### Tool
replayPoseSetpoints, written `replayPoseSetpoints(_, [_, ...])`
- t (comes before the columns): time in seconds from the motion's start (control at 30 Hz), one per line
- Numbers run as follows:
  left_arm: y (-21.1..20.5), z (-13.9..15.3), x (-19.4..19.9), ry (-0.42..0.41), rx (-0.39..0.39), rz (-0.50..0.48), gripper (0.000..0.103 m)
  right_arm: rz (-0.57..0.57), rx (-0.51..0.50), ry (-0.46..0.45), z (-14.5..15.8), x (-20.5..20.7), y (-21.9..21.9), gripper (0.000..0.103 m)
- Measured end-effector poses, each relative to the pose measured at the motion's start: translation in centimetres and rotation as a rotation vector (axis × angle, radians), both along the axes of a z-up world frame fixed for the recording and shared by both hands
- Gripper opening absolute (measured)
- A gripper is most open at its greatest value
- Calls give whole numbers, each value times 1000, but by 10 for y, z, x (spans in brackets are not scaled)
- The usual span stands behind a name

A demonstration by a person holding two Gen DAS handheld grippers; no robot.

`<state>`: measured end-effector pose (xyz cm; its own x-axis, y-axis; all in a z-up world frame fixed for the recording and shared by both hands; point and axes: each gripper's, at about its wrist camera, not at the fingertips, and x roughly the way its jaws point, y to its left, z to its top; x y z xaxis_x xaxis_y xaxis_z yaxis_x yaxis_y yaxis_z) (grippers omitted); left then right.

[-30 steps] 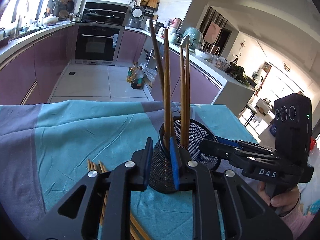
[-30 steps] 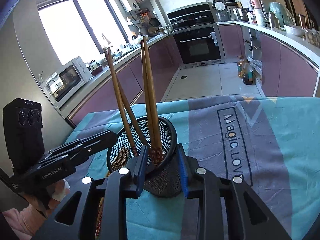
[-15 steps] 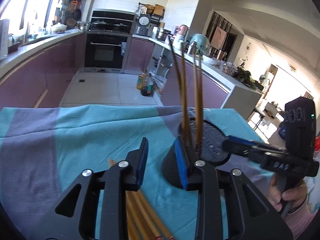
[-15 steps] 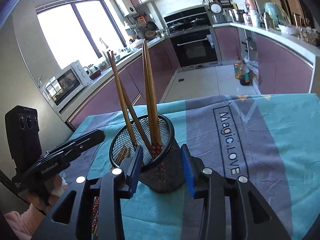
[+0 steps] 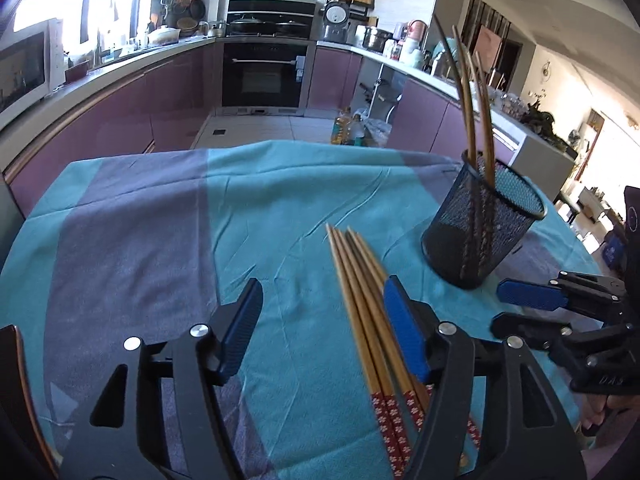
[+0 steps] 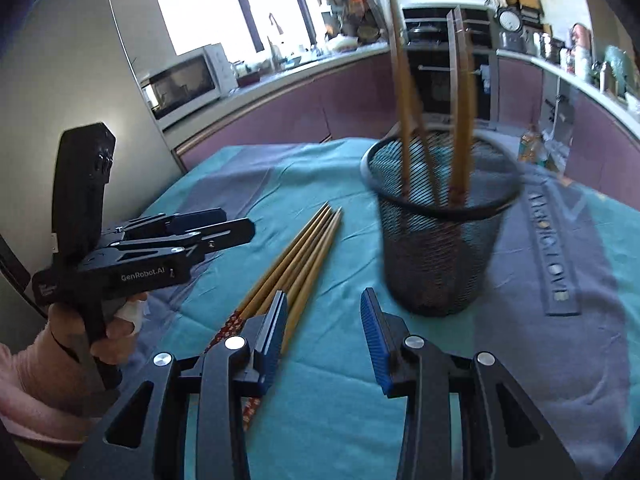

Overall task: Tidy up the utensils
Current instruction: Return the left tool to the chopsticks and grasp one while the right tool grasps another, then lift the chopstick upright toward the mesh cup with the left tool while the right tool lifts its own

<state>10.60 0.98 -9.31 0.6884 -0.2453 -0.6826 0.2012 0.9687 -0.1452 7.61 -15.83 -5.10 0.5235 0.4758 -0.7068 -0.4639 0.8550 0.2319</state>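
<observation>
1. Left wrist view: the left gripper [image 5: 322,332] hangs over the tablecloth [image 5: 248,208] with its jaws spread wide and nothing between the blue pads.
2. A bundle of loose chopsticks [image 5: 362,300] lies flat on the cloth, tips pointing away, the red patterned ends passing under the right-hand finger. At least four can be counted; the overlap hides any more.
3. The mesh holder [image 5: 482,228] stands upright to the right, well apart from the left gripper. About four chopsticks in the holder [image 5: 476,120] lean out of it.
4. The right gripper [image 5: 520,308] shows at the right edge, near the holder's base, its two fingers parted and empty.
5. Behind the table: one oven [image 5: 266,74], one microwave [image 5: 24,66] at far left, and bottles [image 5: 348,130] on the floor.
6. Right wrist view: the right gripper [image 6: 324,338] is released, jaws apart, holding nothing. The holder [image 6: 436,236] stands just ahead, slightly right, motion-blurred, clear of both pads.
7. Four chopsticks stand in it, two on each side [image 6: 460,128].
8. The loose bundle [image 6: 296,264] lies on the cloth left of the holder, its near end running under the gripper's left finger; five tips seem to fan out.
9. The left gripper [image 6: 240,226] sits at the left, held in a hand [image 6: 112,328], beside the bundle. From this side its fingers overlap, so their gap cannot be read.
10. Printed lettering [image 6: 550,248] runs along the grey stripe right of the holder.
</observation>
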Motion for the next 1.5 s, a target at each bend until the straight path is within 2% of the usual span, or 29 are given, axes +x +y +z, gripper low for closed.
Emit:
replayPoseSetpoints(0.2, [-7, -17, 1, 48, 40, -7, 59, -7, -31, 48, -17, 11, 18, 30])
replayPoseSetpoints(0.37, [-14, -24, 0, 64, 60, -28, 55, 3, -73, 38, -19, 11, 30, 30])
replayPoseSetpoints(0.53, [-21, -27, 0, 66, 77, -56, 51, -1, -108, 49, -25, 17, 39, 24])
replayPoseSetpoints(0.67, [-25, -29, 1, 76, 85, -77, 43, -1, -121, 50, -26, 15, 38, 23])
replayPoseSetpoints(0.8, [-26, -31, 5, 93, 79, -91, 38, -11, -132, 61, -27, 17, 35, 16])
replayPoseSetpoints(1.23, [-36, -32, 34, 138, 93, -104, 28, -60, -158, 50, -27, 26, 36, 17])
replayPoseSetpoints(1.37, [-39, -31, 42, 145, 94, -87, 19, -70, -149, 47, -28, 31, 38, 17])
replayPoseSetpoints(1.43, [-33, -31, 47, 150, 80, -77, 12, -78, -141, 52, -28, 32, 37, 14])
replayPoseSetpoints(1.5, [-32, -33, 48, 157, 56, -69, 10, -83, -119, 64, -28, 33, 34, 11])
